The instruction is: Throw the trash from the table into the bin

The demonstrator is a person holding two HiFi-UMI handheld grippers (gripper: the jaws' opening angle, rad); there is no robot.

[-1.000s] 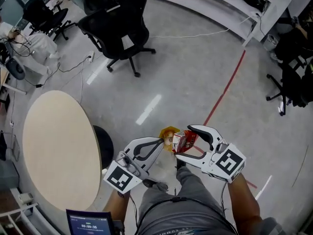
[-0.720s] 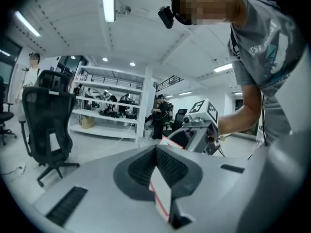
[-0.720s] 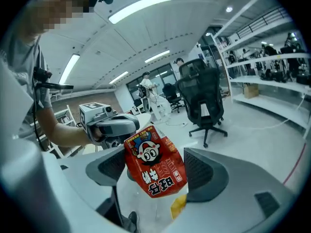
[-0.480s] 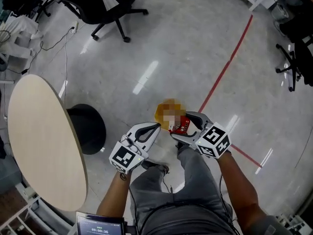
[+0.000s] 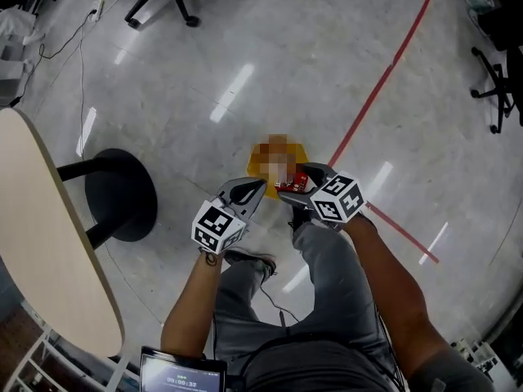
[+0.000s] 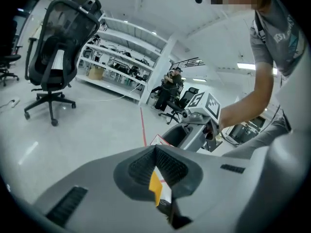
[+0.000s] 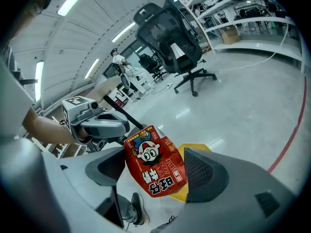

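A yellow bin (image 5: 260,158) stands on the grey floor, partly under a blurred patch. My right gripper (image 5: 288,184) hangs just above its near edge, shut on a red carton (image 5: 299,181). In the right gripper view the red carton (image 7: 154,165), printed with a cartoon face, sits between the jaws with the yellow bin (image 7: 193,149) behind it. My left gripper (image 5: 260,188) is beside it on the left, jaws shut tip to tip. In the left gripper view the left gripper (image 6: 155,149) shows a yellow sliver through the gap behind its tips.
A round wooden table (image 5: 41,243) on a black base (image 5: 118,194) stands to the left. A red tape line (image 5: 384,72) crosses the floor to the right of the bin. A black office chair (image 6: 58,38) and shelves (image 6: 121,57) stand farther off. The person's shoe (image 5: 249,260) is below the grippers.
Both grippers have sunk toward the floor as the person crouched. The bin now lies right at their tips. The red carton stays in the right gripper.
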